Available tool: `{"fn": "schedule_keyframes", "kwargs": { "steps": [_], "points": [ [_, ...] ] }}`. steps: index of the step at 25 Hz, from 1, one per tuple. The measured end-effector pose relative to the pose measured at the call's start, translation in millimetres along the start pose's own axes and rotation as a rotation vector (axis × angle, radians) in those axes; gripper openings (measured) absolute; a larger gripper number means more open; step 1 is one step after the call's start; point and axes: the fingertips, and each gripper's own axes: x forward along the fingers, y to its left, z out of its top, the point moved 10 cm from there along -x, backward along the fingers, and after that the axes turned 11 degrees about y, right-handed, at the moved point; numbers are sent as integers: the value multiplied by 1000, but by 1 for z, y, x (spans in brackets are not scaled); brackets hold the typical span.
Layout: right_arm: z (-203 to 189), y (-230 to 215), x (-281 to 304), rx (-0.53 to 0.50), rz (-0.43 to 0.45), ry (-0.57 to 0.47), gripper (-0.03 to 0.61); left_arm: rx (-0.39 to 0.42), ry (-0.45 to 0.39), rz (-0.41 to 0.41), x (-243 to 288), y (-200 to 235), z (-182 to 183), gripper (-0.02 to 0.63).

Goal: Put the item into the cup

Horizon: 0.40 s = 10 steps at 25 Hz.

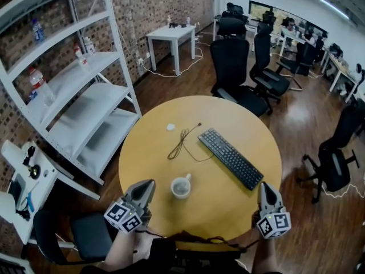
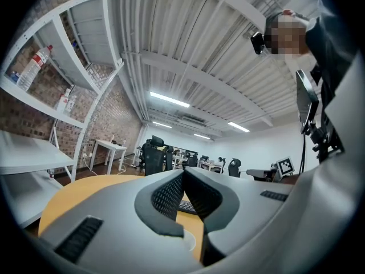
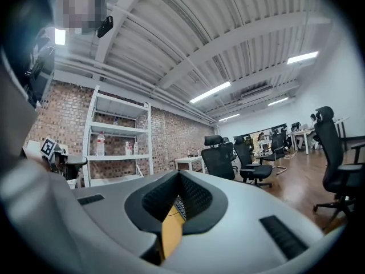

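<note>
A white cup [image 1: 181, 187] stands on the round yellow table [image 1: 159, 124], near its front edge. Further back lies a small white item [image 1: 170, 127], left of centre. My left gripper [image 1: 150, 183] hovers just left of the cup, tilted up, jaws shut and empty. In the left gripper view the closed gripper [image 2: 182, 173] hides most of the table; a bit of the cup's rim [image 2: 189, 240] shows below the pads. My right gripper [image 1: 266, 185] sits at the table's front right edge, shut with nothing in it; in the right gripper view the gripper [image 3: 179, 176] points over the table.
A black keyboard [image 1: 230, 157] lies diagonally right of the cup, and a thin dark cable [image 1: 182, 141] lies between it and the white item. White shelving [image 1: 74, 90] stands to the left. Black office chairs [image 1: 234, 67] stand behind the table and at the right.
</note>
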Motion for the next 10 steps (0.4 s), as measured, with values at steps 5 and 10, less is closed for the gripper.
{"fn": "schedule_keyframes", "kwargs": {
  "steps": [5,10],
  "points": [
    [5,5,5,-6,-1,-16,9,-6,-24,25,-12,1,1,0],
    [-3,10,6,-6,11,3,9,-9,-46,33,-10,0,1,0]
  ]
}}
